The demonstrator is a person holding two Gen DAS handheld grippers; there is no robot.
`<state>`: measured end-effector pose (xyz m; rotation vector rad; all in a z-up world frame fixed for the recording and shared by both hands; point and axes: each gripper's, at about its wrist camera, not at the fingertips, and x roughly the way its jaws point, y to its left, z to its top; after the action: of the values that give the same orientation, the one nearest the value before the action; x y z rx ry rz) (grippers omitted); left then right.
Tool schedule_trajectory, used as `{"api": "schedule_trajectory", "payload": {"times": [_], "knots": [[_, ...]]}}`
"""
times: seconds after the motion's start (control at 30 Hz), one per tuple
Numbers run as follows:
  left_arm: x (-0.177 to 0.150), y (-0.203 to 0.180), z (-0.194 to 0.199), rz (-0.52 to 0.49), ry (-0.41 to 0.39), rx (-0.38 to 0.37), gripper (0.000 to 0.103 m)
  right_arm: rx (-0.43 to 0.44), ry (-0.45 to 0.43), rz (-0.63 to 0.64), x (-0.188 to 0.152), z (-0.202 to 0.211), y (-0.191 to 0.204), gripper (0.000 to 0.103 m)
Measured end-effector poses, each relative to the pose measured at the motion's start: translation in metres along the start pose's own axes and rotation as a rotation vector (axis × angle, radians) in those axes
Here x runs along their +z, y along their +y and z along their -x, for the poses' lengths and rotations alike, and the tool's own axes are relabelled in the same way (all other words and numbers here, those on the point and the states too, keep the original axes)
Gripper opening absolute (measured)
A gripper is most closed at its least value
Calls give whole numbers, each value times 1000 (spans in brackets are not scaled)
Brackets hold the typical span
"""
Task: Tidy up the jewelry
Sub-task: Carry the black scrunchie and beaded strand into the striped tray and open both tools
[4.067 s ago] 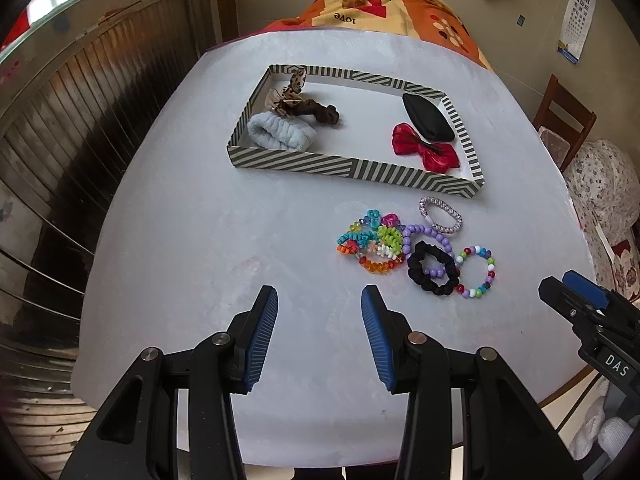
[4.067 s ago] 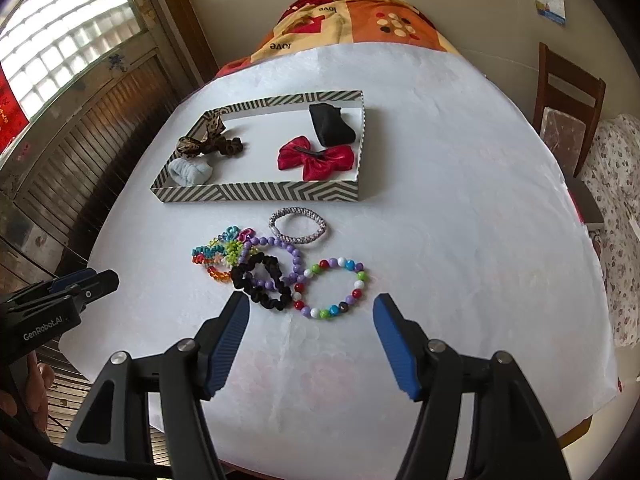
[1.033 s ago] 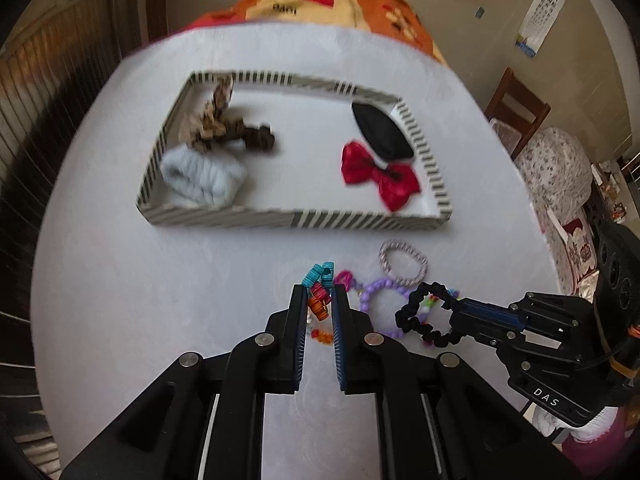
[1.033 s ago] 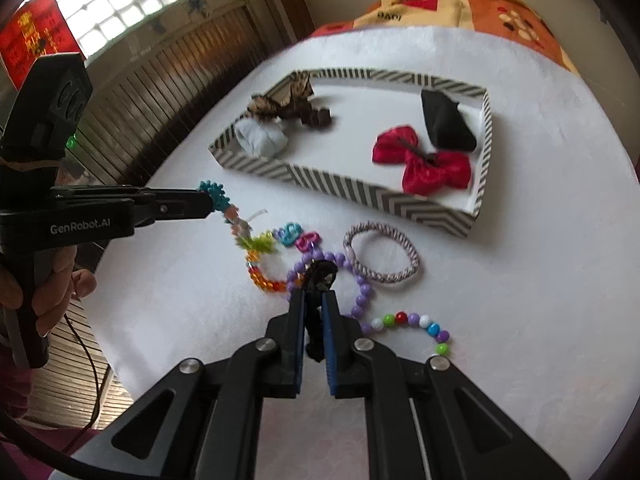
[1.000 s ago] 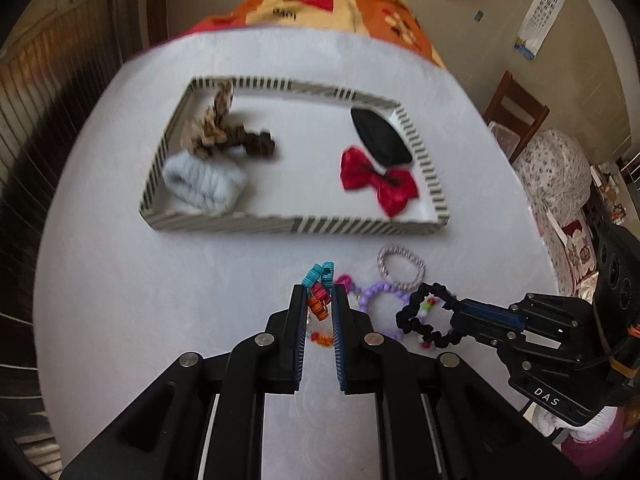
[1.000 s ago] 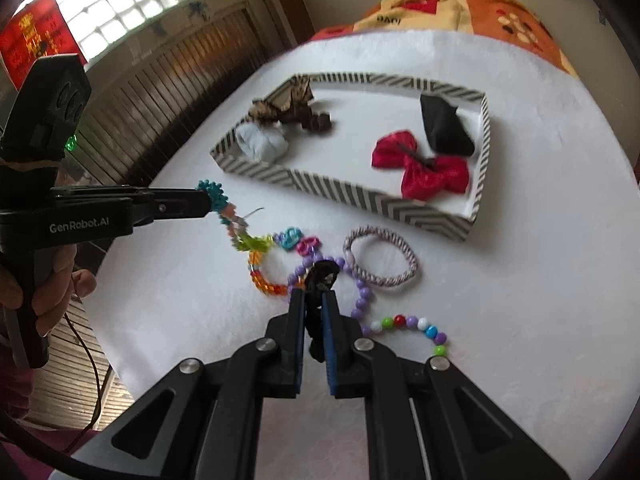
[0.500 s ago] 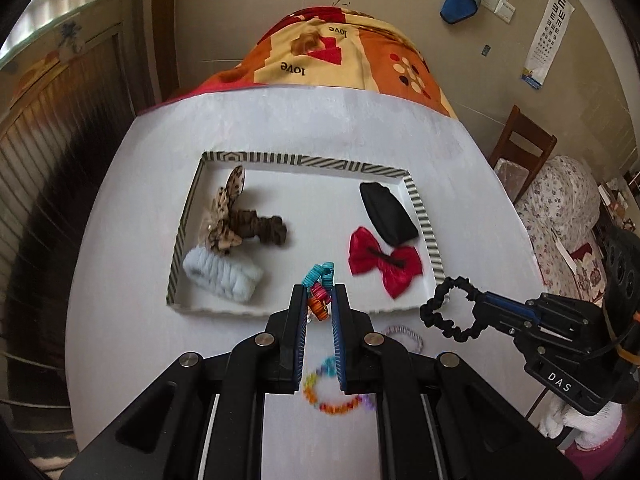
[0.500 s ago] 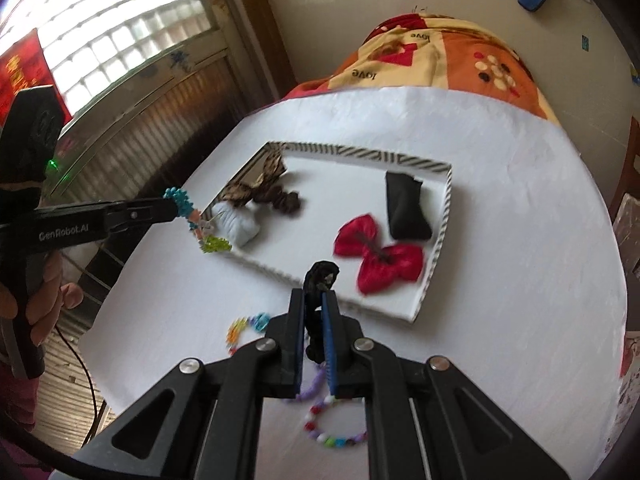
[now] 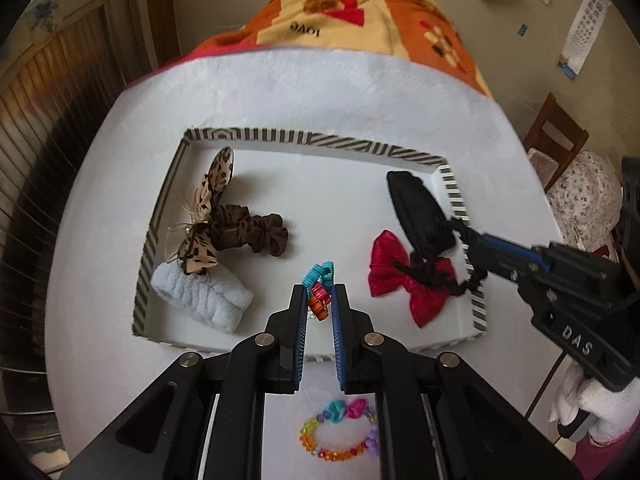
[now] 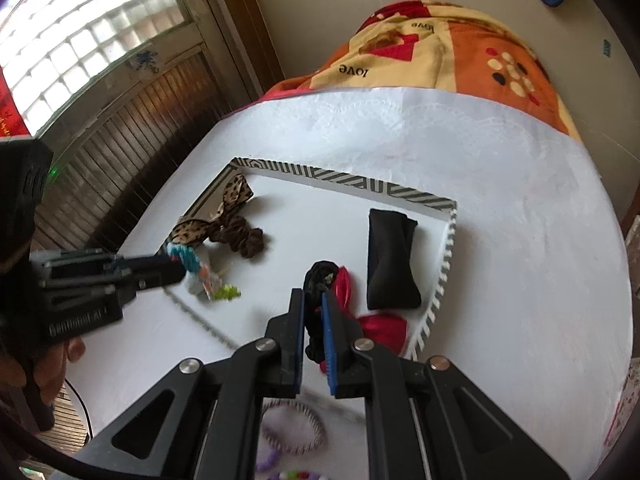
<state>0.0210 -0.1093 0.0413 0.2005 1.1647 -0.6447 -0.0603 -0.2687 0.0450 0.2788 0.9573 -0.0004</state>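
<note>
Two tongs, both loaded. Left gripper (image 9: pixel 319 292) clamped on colourful spiral bracelet (image 9: pixel 318 286); right gripper (image 10: pixel 313 300) clamped on black scrunchie (image 10: pixel 318 280). Readable text: "DAS" on the right tool, "love" on blanket (image 9: pixel 360 8); the left tool's label is blurred. Since 0.5 s ago both have moved forward: each load now hangs above striped tray (image 9: pixel 320 138), scrunchie over red bow (image 9: pixel 416 284). Beaded bracelet (image 9: pixel 340 432) lies behind left fingertips, on white table (image 9: pixel 100 360).
</note>
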Motion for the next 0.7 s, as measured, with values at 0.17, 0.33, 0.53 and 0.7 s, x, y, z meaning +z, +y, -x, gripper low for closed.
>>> {"api": "schedule_trajectory", "payload": {"times": [0.17,0.33,0.53,0.7], "knots": [[7,8,-20,25,30,25,4,33,41,7,20,-37,-4,9],[4,26,-35,71,68,51,4,55,75,13,39,-71,-7,9],[-1,48,-49,133,106,72,4,53,104,-32,60,-115,-26,9],[-5,52,-54,152,116,74,5,18,111,-62,69,-138,-40,9]]}}
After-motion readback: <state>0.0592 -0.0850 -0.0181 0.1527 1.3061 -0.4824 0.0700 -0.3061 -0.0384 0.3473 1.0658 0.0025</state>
